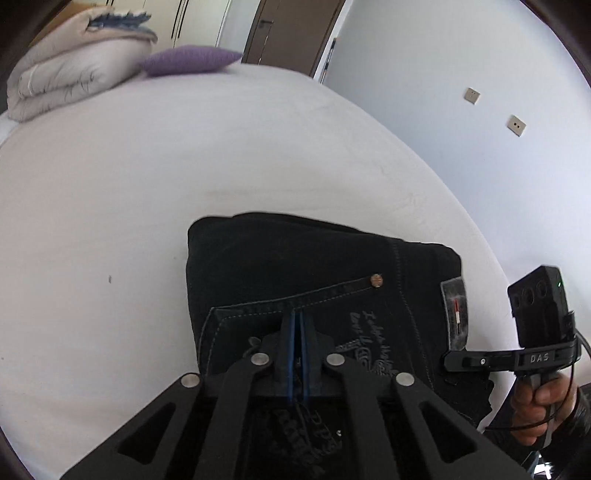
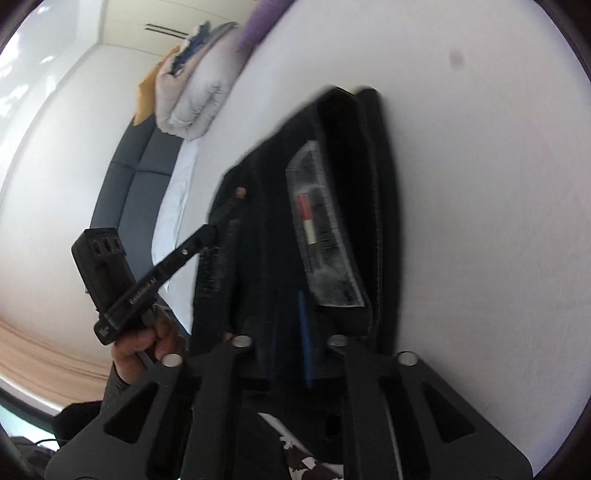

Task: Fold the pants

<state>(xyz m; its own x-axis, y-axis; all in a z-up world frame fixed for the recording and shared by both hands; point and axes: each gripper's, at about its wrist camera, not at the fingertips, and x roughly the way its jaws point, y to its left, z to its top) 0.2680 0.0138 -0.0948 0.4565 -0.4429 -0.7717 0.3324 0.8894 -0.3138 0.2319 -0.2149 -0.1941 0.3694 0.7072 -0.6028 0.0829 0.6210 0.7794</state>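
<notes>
On the white bed (image 1: 147, 177) lie the pants (image 1: 295, 266), black denim folded into a compact block near the bed's front edge, with a back pocket, a copper rivet (image 1: 376, 280) and a grey waistband label (image 1: 455, 314) facing up. From the left wrist view, the left gripper (image 1: 297, 321) sits over the pocket with its blue-edged fingers pressed together; the tips lie against the cloth, but no fold shows between them. To its right, a hand (image 1: 543, 402) holds the other tool by its handle at the bed's edge, just beside the pants. From the right wrist view, the right gripper (image 2: 295, 332) points along the length of the pants, its fingers closed on each other over the dark cloth near the label (image 2: 321, 229); whether any cloth is pinched there cannot be told. The other hand (image 2: 147, 343) shows at lower left with its tool's finger reaching onto the pants' edge. At the far end of the bed rest a folded quilt (image 1: 74, 66) and a purple cushion (image 1: 188, 59), well apart from the pants. Behind them stand a brown door (image 1: 291, 33) and a white wall with two sockets (image 1: 515, 125).
</notes>
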